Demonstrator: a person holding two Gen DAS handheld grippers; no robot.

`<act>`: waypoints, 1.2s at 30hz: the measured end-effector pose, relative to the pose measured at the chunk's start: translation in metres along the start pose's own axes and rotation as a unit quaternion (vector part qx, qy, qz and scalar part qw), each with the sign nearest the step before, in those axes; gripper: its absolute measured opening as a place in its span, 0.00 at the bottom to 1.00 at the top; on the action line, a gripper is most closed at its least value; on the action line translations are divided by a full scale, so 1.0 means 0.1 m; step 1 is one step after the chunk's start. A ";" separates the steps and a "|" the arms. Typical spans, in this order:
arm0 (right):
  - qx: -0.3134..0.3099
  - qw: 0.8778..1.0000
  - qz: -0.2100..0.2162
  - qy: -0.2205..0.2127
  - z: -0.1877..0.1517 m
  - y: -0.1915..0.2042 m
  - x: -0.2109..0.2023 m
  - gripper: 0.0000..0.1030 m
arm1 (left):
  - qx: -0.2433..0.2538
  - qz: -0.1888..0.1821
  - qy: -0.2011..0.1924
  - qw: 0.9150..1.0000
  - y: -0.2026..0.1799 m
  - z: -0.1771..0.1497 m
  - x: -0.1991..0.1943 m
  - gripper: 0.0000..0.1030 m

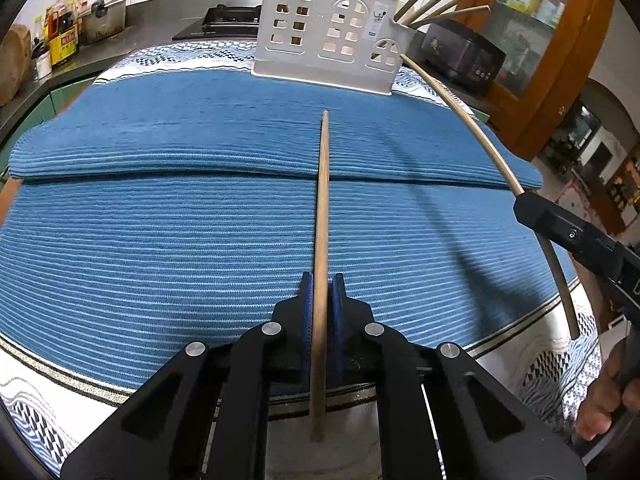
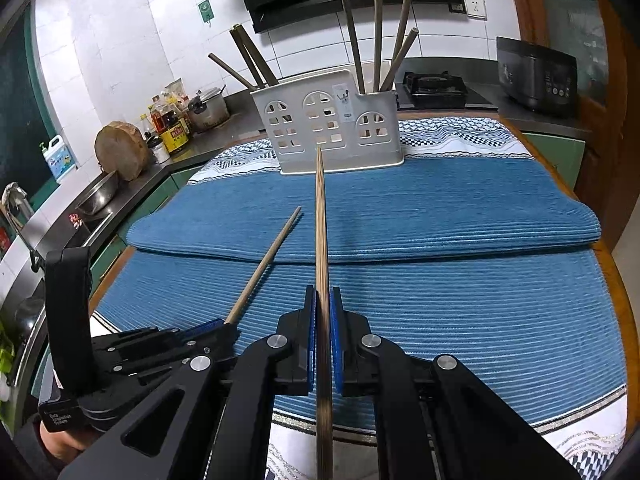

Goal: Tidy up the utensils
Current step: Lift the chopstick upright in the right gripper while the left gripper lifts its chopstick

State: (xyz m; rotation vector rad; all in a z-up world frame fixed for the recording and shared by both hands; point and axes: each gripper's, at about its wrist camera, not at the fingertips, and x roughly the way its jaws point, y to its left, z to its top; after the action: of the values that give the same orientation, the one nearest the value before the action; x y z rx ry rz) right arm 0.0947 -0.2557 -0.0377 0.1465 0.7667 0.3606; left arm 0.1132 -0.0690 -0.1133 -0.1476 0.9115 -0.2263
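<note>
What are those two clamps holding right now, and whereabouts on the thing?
Each holds one chopstick. The left gripper pinches its chopstick near the thick end; the right gripper grips its chopstick likewise, thin tips pointing toward the white holder.

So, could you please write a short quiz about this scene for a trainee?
1. True or false: each tool grips one chopstick.
2. Where do the stored chopsticks stand? A) white holder B) metal pot C) sink
3. What covers the table under the tools?

Key:
1. True: the left tool and the right tool each grip a chopstick.
2. A, the white holder.
3. Blue ribbed mats.
</note>
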 end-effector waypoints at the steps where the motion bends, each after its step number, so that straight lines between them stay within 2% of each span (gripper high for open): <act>1: 0.000 1.000 0.000 0.000 0.00 0.00 0.01 0.07 | 0.003 0.001 0.000 1.000 0.00 0.00 0.00 0.08; 4: -0.002 1.000 0.001 0.002 0.00 0.03 0.01 0.07 | 0.011 0.006 -0.001 1.000 -0.03 0.02 0.00 0.05; 9: -0.008 1.000 -0.001 -0.003 0.02 0.05 -0.03 0.07 | 0.006 -0.015 -0.015 1.000 0.01 0.12 -0.15 0.05; 19: -0.024 0.999 -0.002 -0.027 0.21 0.11 -0.17 0.07 | 0.015 -0.032 -0.103 0.994 0.10 0.54 -0.70 0.05; 27: -0.067 0.997 -0.019 -0.035 0.47 0.15 -0.26 0.07 | 0.020 -0.034 -0.115 0.993 0.19 0.74 -0.76 0.05; 36: -0.108 0.992 -0.038 -0.046 0.60 0.21 -0.36 0.07 | 0.025 -0.040 -0.132 0.990 0.26 0.86 -0.86 0.05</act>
State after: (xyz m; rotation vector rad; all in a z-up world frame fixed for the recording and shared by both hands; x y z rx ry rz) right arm 0.1074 -0.2491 0.0337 -0.0698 0.6359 0.3598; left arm 0.1343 -0.0191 -0.0012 -0.1631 0.6371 -0.2970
